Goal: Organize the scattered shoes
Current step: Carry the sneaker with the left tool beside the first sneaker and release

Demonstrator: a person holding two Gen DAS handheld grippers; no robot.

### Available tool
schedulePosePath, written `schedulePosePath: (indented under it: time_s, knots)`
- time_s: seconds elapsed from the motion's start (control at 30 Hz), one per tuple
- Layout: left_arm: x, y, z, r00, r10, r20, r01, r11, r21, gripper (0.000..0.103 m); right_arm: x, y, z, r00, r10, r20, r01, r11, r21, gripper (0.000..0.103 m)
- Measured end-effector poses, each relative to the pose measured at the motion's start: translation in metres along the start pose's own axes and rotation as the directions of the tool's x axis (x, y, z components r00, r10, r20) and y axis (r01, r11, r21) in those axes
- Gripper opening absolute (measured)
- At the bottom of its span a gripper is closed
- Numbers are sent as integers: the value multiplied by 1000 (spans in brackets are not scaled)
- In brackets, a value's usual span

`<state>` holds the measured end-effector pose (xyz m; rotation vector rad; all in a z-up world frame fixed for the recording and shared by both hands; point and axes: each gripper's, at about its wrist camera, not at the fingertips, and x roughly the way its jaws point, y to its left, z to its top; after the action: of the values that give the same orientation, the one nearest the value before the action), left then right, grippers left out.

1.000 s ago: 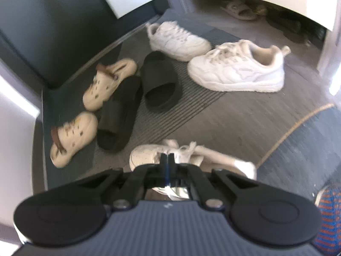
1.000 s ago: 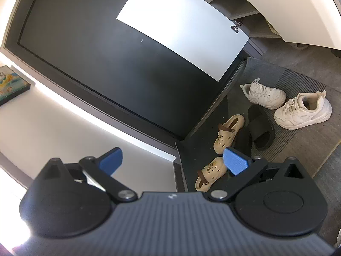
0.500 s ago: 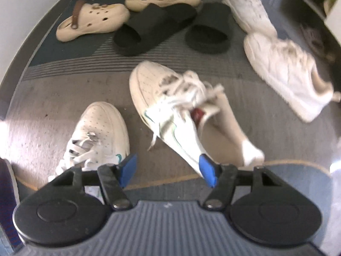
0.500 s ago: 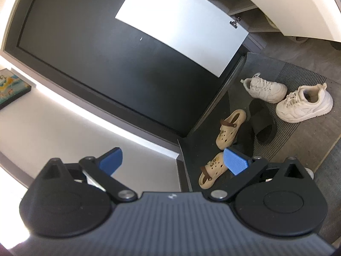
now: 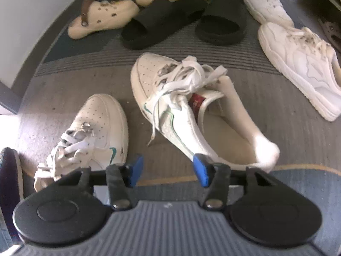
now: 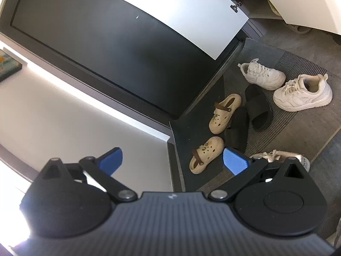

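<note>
Down from its raised spot, the left gripper (image 5: 168,170) hangs half-open and empty, jaws just narrowing, above the tipped sneaker (image 5: 181,111) near the mat's (image 5: 89,72) front edge.

White sneakers (image 5: 170,106), beige clogs (image 5: 102,19), black slides (image 5: 162,21), scattered on mat

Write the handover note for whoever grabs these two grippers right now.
Left gripper: open, nothing between the pads; jaws have just been closing. It hangs over two white green-trim sneakers: one upright, one tipped on its side.
Right gripper: open, empty, aimed at the dark door.
On the mat: two beige clogs, two black slides, two chunky white sneakers, all loosely scattered.
Done: no pair lined up yet.
Left: probably right the tipped sneaker, pair it, then straighten the others.
</note>
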<state>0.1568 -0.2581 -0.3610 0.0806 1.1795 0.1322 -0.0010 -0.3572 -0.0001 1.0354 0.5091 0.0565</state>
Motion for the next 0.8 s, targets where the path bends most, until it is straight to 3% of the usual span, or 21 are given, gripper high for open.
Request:
schedulePosePath:
  time_s: [0.07,0.13,0.3,0.37,0.4,0.47,0.5,0.53,0.57,0.6,0.67,0.77,0.8]
  knots:
    - [0,7,-1,999,-43,16,44,996,-80,34,0,1,-1,1000,-1,0,1,1000,-3,103]
    - [3,12,-3,996,-78,33,82,985,-150,29,2,4,-5,1000,0,-17,0,1000,-30,103]
    - [12,18,-2,996,-66,63,80,963,-259,27,9,6,-9,999,-15,-47,12,999,-49,103]
    - [17,16,2,998,-26,54,40,963,-266,31,12,6,-9,998,-24,-50,22,999,-48,103]
    - [23,15,5,999,-13,42,23,970,-243,32,15,5,-9,998,-36,-49,34,998,-50,103]
    - [36,13,10,1000,15,18,-11,981,-195,23,18,6,-9,997,-60,-39,57,996,-63,103]
    - [39,15,11,1000,-9,6,10,981,-193,19,20,7,-8,997,-71,-34,69,995,-69,103]
    - [41,17,12,1000,-26,0,26,982,-189,6,21,7,-8,996,-83,-24,81,994,-74,103]
    - [43,20,12,999,-42,-5,41,982,-186,0,21,7,-7,996,-89,-16,88,993,-77,103]
    - [40,18,12,1000,-8,12,10,988,-154,0,19,6,-5,995,-103,9,104,992,-75,103]
    - [29,15,11,996,-6,91,13,997,-77,0,15,4,-2,991,-124,58,128,989,-71,103]
    - [2,8,9,971,-55,234,35,996,88,0,11,4,1,985,-134,105,142,987,-76,103]
    - [-6,8,9,965,-80,249,49,991,127,0,9,4,3,985,-132,116,141,987,-76,103]
